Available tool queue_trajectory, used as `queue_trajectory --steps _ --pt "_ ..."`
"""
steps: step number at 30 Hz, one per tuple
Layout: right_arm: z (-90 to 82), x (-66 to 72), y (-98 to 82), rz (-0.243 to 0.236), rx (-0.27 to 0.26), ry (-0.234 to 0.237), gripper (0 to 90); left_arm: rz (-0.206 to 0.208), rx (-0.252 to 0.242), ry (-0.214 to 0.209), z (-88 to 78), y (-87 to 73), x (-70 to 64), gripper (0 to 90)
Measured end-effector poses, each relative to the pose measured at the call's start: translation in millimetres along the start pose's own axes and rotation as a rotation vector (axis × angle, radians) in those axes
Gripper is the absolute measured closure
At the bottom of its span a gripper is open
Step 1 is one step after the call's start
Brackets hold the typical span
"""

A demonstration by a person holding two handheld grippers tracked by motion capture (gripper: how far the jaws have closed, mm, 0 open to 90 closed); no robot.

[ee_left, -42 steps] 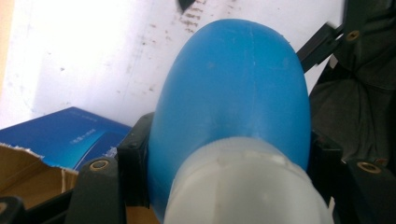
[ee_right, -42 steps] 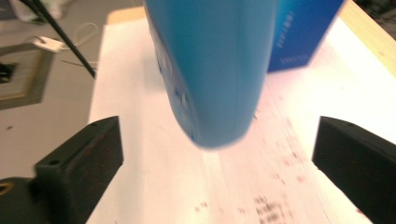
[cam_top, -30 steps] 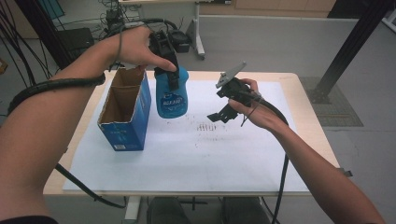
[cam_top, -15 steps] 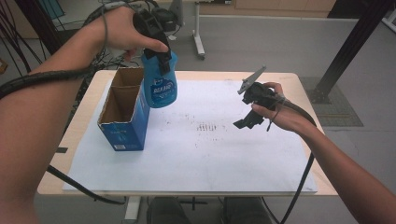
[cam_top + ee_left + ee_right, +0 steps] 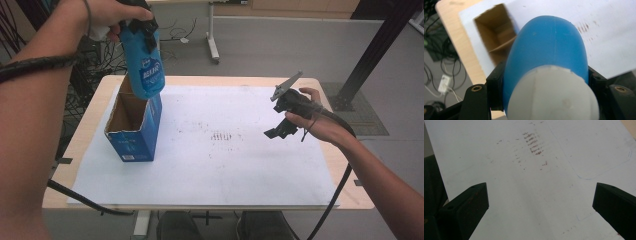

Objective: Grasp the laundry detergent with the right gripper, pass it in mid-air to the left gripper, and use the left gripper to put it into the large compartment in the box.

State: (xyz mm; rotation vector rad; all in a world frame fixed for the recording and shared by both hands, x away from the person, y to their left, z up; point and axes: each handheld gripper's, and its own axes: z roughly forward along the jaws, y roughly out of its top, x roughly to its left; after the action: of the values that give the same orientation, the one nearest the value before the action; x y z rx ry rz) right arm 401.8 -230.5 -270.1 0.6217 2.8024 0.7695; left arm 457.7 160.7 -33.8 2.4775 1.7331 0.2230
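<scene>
Two grippers at work: left gripper [image 5: 142, 25] pinches a rigid, smooth blue bottle [image 5: 145, 65] near its cap, upper left, above the open box [image 5: 135, 135]; right gripper [image 5: 280, 127] hovers, jaws spread.

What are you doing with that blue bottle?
A person holds a gripper in each hand. The left gripper is shut on the blue bottle, holding it in the air above the open cardboard box on the table. The right gripper hangs open over the white sheet, holding nothing.
</scene>
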Motion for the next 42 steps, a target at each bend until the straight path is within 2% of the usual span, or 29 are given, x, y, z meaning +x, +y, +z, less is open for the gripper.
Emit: queue_trajectory --steps 4,10,13,16,21,25,31,42 --pt "-1.1 -1.2 -3.7 0.007 -0.001 0.003 0.4 -0.108 -0.017 0.011 -7.4 -1.2 16.5 36.1" --pt "-2.4 -2.0 -6.0 -0.002 0.012 -0.007 0.4 -0.238 -0.023 0.04 -12.2 -3.1 34.8 36.1" --pt "-5.0 -2.2 -5.9 -0.002 0.007 -0.01 0.4 -0.292 -0.015 0.052 -11.3 -4.4 41.2 36.1" --pt "-7.1 -2.9 -5.9 -0.007 0.009 -0.014 0.4 -0.326 -0.016 0.057 -9.2 -6.0 44.6 36.2" --pt "-7.5 -3.8 -6.6 -0.007 0.01 -0.014 0.4 -0.369 -0.011 0.047 -5.1 -7.4 47.6 36.2" --pt "-8.5 -3.5 -5.9 -0.011 0.002 -0.014 0.4 -0.383 -0.01 0.057 -1.3 -6.3 46.9 36.2" --pt "-8.0 -2.7 -6.8 -0.011 -0.009 -0.009 0.4 -0.413 -0.009 0.042 8.4 -8.9 48.3 36.2" --pt "-8.2 -2.0 -10.1 -0.013 -0.006 -0.007 0.4 -0.429 0.008 0.053 23.5 -17.6 51.2 36.3"
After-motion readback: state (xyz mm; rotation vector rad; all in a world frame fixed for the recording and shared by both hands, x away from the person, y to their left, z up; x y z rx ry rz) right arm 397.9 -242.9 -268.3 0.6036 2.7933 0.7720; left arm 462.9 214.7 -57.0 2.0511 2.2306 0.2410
